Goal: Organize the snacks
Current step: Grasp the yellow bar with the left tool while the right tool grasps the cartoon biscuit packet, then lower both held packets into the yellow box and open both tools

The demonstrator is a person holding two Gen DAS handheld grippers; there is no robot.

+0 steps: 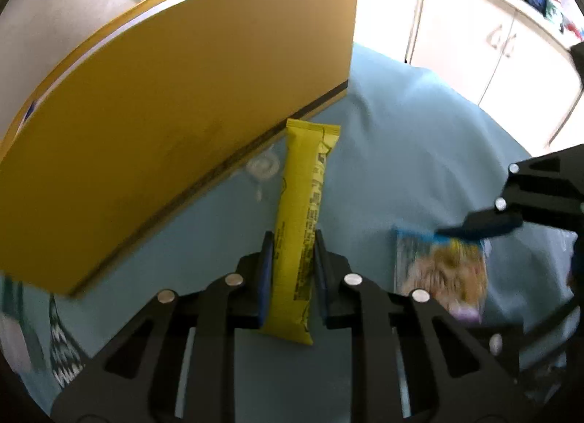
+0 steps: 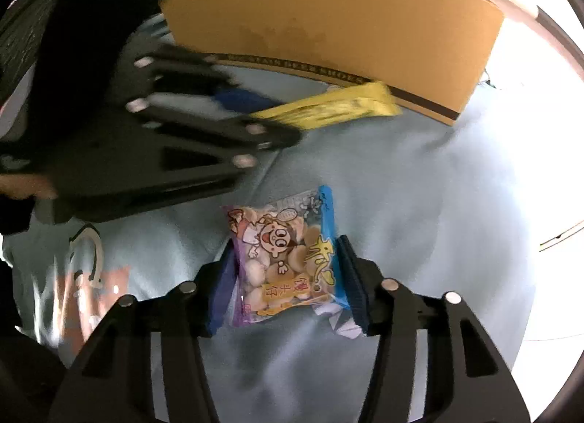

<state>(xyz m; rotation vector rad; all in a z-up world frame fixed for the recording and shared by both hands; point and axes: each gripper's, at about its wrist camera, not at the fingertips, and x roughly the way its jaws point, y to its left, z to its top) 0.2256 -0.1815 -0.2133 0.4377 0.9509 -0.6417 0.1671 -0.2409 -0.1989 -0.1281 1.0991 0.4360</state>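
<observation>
My left gripper is shut on a long yellow snack bar, held lengthwise above the blue cloth, its far end near the lower edge of a tan cardboard box. In the right wrist view the bar and the left gripper show blurred in front of the box. My right gripper is shut on a cartoon biscuit packet with a blue edge. The left wrist view shows that packet and the right gripper at the right.
A light blue cloth covers the surface. A clear plastic wrapper with red print lies at the left. A patterned packet lies at the lower left. White cabinets stand behind.
</observation>
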